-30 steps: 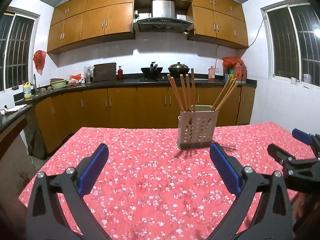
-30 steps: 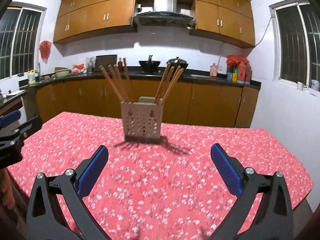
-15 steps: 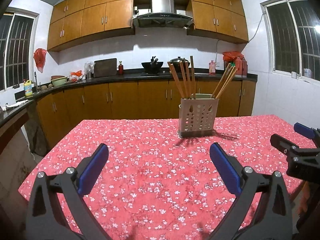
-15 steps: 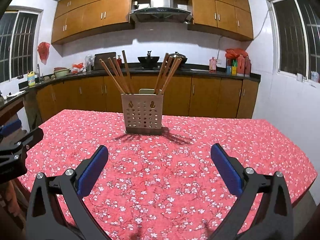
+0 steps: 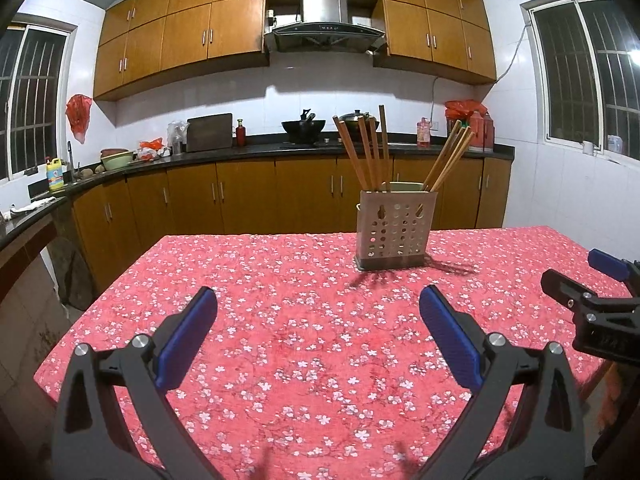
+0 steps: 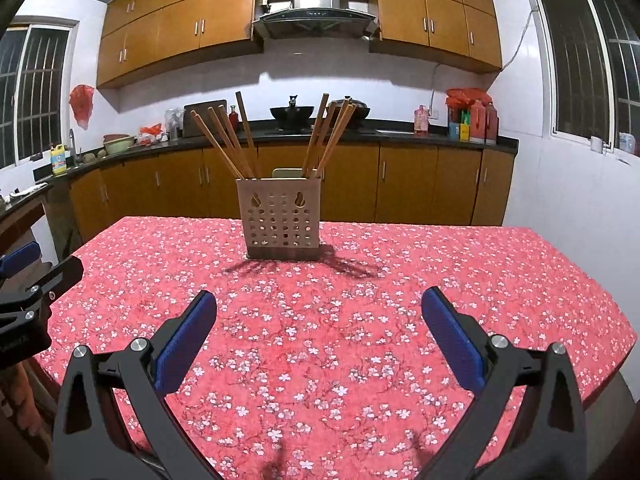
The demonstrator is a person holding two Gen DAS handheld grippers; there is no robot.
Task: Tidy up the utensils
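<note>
A beige perforated utensil holder (image 5: 394, 232) stands upright on the far part of the red flowered tablecloth (image 5: 304, 320); it also shows in the right wrist view (image 6: 283, 220). Several wooden chopsticks (image 5: 370, 152) lean out of it in two bunches, left and right (image 6: 228, 140). My left gripper (image 5: 318, 308) is open and empty above the near table. My right gripper (image 6: 319, 308) is open and empty, level with the left. Each gripper shows at the edge of the other's view (image 5: 592, 292) (image 6: 28, 276).
The table's edges run left (image 5: 80, 320) and right (image 6: 600, 300). Behind it stand wooden kitchen cabinets (image 5: 248, 196) under a dark counter with a wok (image 5: 304, 126), bottles and a cutting board. White tiled walls and barred windows are on both sides.
Both grippers have risen and drawn back a little; the holder now sits lower and smaller in both views. Both stay open and empty. The holder has not moved.
</note>
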